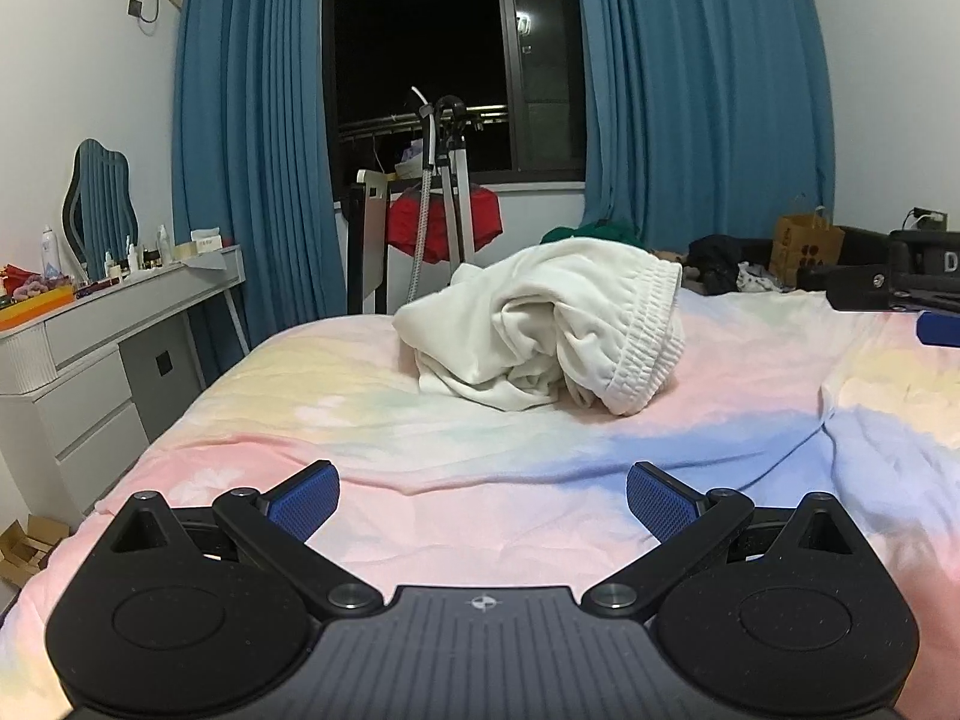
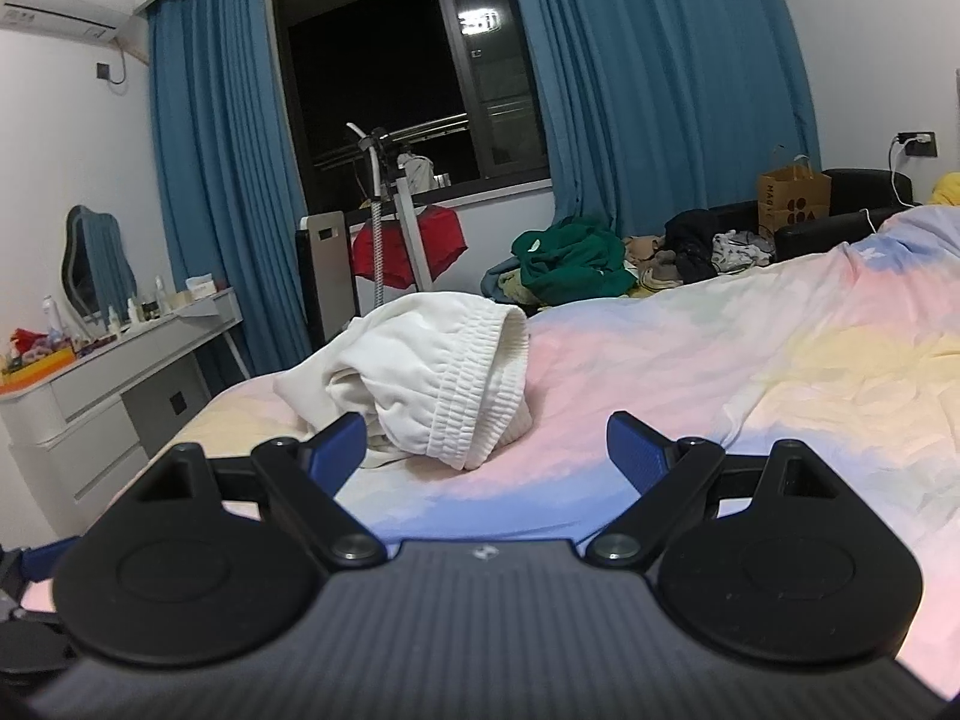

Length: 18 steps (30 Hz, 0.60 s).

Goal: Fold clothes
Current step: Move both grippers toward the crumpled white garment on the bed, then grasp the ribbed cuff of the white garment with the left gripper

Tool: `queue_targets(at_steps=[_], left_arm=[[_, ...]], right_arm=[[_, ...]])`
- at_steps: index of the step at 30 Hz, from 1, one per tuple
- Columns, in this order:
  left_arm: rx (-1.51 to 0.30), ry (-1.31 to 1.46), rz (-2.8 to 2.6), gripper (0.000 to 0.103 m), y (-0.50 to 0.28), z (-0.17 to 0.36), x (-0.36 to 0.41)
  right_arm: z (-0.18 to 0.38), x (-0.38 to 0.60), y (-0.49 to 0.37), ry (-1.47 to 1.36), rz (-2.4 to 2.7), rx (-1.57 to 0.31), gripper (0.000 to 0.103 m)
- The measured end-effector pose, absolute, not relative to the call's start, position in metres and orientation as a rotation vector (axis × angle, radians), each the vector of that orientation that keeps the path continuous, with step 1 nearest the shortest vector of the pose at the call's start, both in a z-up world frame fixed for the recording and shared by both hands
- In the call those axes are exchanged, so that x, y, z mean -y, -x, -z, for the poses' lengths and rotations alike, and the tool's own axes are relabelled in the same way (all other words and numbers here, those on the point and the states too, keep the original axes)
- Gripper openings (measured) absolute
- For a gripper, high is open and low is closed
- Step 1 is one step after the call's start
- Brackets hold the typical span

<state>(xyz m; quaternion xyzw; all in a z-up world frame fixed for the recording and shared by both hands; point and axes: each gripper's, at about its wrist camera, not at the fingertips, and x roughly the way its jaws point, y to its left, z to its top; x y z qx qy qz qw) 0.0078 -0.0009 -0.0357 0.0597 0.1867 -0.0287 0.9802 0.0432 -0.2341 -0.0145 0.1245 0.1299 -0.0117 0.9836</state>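
Both grippers' jaws gape wide, empty; crumpled white garment (image 1: 540, 330) hides its own shape.

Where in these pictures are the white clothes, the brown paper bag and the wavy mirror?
white clothes (image 1: 540, 330), left wrist view, middle of the crumpled heap.
brown paper bag (image 2: 793, 195), right wrist view, its printed front.
wavy mirror (image 1: 99, 204), left wrist view, its glass.

The left gripper (image 1: 483, 501) and right gripper (image 2: 486, 450) share one build: a ribbed dark-grey body bearing a small white crosshair mark at 12 o'clock, two round black discs at 9 and 3 o'clock, black linkage arms pinned with silver screws, and fingers (image 1: 306, 498) faced with textured blue pads.
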Motion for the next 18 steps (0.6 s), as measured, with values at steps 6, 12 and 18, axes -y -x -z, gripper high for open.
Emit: queue_targets(at_steps=[6, 12, 18], left_arm=[[-0.419, -0.191, 0.068, 0.103, -0.027, 0.049, 0.023], [-0.483, -0.304, 0.092, 0.101, -0.066, 0.064, 0.061], [-0.445, -0.439, 0.105, 0.101, -0.138, 0.063, 0.118]], right_arm=[[0.017, 0.239, -0.046, -0.21, 0.086, -0.325, 0.089], [0.019, 0.26, -0.043, -0.326, 0.085, -0.335, 0.089], [0.034, 0.286, -0.048, -0.462, 0.138, -0.355, 0.089]])
